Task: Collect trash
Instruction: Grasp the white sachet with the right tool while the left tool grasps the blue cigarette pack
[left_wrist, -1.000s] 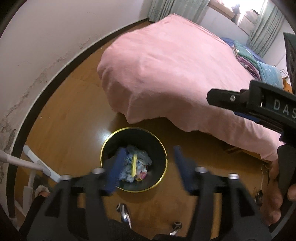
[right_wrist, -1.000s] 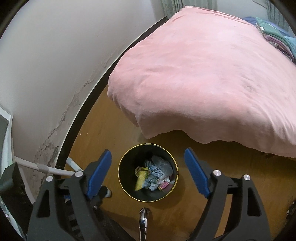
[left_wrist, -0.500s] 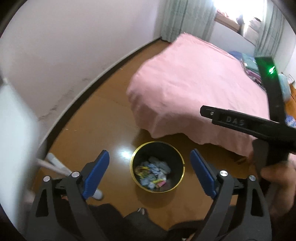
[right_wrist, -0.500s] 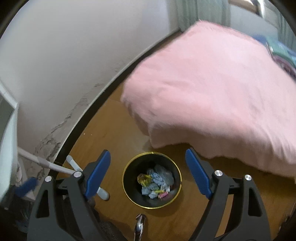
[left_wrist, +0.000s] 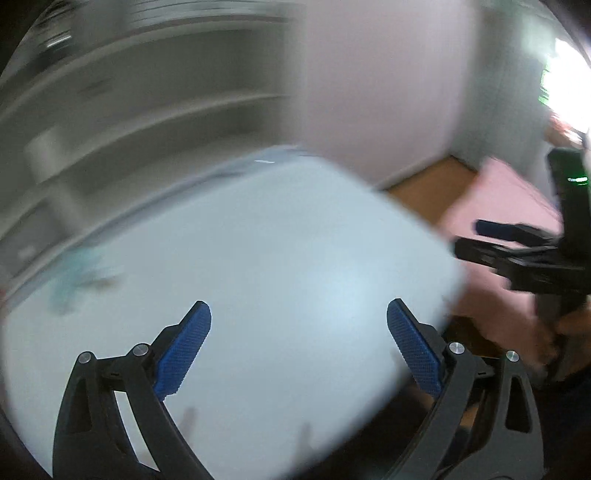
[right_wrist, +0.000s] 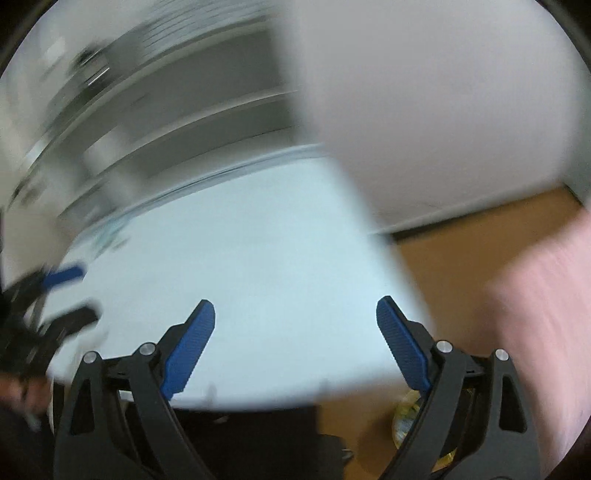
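Observation:
Both views are heavily motion-blurred. My left gripper (left_wrist: 298, 314) hangs over a white tabletop (left_wrist: 277, 240), its jaws opening wide with nothing between the blue pads. My right gripper (right_wrist: 295, 312) is also over the tabletop (right_wrist: 258, 258), jaws opening and empty. Each gripper shows in the other's view: the right gripper (left_wrist: 517, 251) at the right edge, the left gripper (right_wrist: 55, 295) at the left edge. A blurred blue-green smear (left_wrist: 74, 273) lies on the far left of the table; what it is I cannot tell. A sliver of the trash bin (right_wrist: 404, 417) shows behind my right finger.
Grey shelving (left_wrist: 147, 110) rises behind the table. A pale wall (right_wrist: 443, 110) stands to the right, with wooden floor (right_wrist: 461, 251) and the pink bed (right_wrist: 535, 295) below it. A person's hand (left_wrist: 565, 332) grips the right tool.
Both views have swung up and away from the bin on the floor onto the white table and shelving. Both pairs of jaws stand wider, the left much more. The bin is nearly out of sight.

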